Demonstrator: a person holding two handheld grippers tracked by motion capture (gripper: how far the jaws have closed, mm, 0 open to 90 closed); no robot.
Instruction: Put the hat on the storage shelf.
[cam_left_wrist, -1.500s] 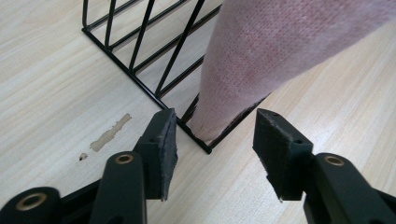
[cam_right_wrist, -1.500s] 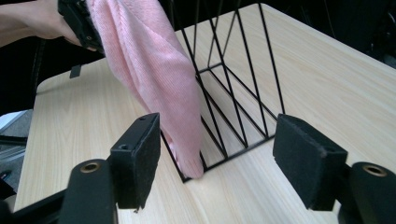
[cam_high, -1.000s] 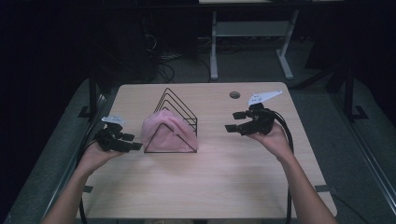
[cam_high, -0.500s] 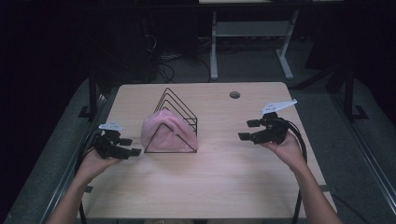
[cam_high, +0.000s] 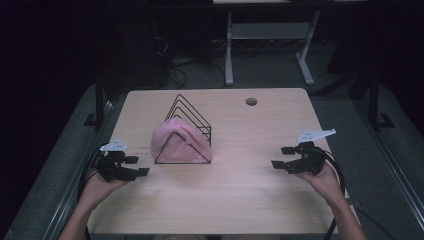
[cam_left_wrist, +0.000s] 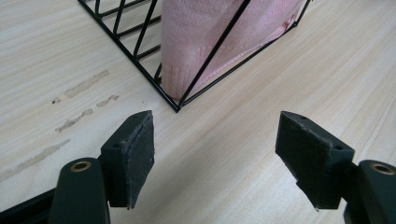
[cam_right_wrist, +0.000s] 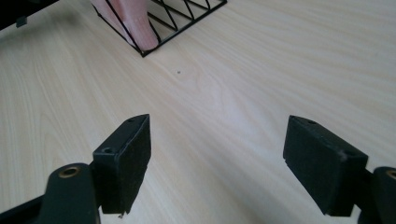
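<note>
Dark floor, cables and a white desk frame lie beyond my pale wooden table (cam_high: 240, 200), which bears faint smears at its left. Both jaws have just been opening and stand wide, empty: left gripper (cam_high: 134, 166) near the black wire rack (cam_high: 192, 112), right gripper (cam_high: 283, 157) well apart. I fear snagging the pink cloth (cam_high: 175, 142) draped inside it and dragging the rack.

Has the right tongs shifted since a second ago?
Yes. The right tongs has moved toward the person and the table's right edge, away from the round hole in the table. Its jaws have been opening, nothing between them.
</note>
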